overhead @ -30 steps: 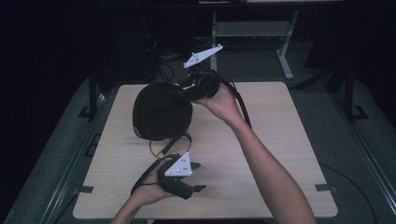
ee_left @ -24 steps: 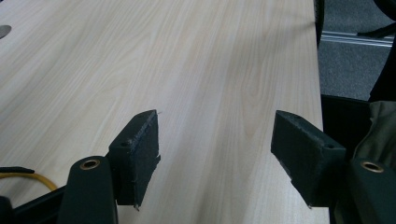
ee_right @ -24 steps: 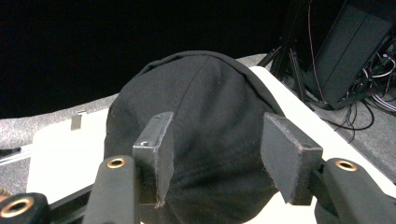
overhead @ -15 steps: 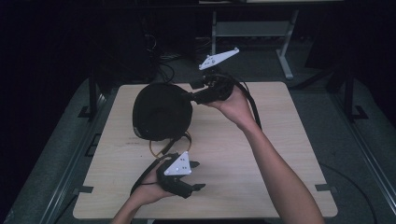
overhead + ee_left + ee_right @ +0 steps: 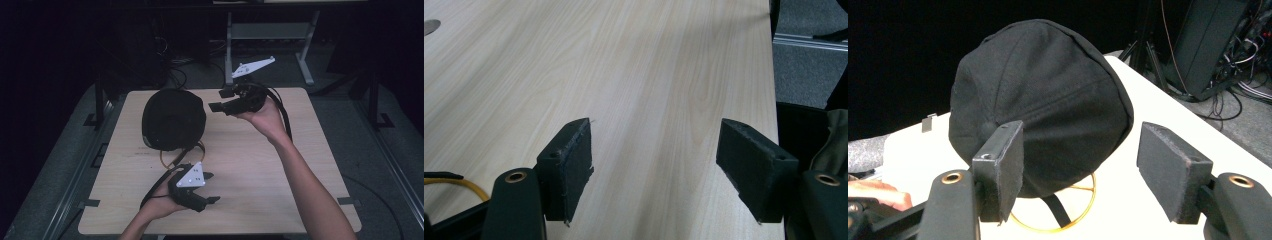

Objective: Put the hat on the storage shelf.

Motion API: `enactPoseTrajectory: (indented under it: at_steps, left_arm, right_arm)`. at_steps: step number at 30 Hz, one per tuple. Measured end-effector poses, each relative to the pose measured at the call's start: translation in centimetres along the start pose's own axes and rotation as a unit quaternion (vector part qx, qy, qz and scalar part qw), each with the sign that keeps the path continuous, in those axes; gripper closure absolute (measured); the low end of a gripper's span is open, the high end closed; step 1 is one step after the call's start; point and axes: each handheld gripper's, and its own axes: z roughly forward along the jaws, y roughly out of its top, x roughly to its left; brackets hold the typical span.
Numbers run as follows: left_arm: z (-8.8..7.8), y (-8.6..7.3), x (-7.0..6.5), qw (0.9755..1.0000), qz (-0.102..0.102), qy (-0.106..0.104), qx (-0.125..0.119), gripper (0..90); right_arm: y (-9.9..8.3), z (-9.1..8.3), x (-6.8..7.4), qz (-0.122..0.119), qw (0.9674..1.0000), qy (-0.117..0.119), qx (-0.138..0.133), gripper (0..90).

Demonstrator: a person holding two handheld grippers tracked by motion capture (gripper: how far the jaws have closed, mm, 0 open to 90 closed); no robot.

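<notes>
Right gripper [image 5: 216,100] level, beside cap [image 5: 173,119]

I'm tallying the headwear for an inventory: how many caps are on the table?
1. A black cap sits on a gold wire stand at the table's far left; nothing shows whether another lies beneath it.

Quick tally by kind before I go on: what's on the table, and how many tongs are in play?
Black cap: 1, sitting on the stand.
Gold wire stand, ring base showing under the cap: 1.
Tongs: 2, the left tongs and the right tongs, both with jaws apart and nothing between them; the right pair has just been opening.
Total: 4.
</notes>
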Motion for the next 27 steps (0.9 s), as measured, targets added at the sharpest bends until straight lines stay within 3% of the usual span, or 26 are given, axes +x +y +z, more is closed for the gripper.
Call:
enactPoseTrajectory:
  at_steps: [27]
  left_arm:
    - [0.4, -0.4, 0.2, 0.9999, -0.004, 0.006, 0.010, 27.7]
  right_arm:
    - [-5.1, -5.3, -1.9, 0.031, 0.9990, -0.032, -0.004, 26.5]
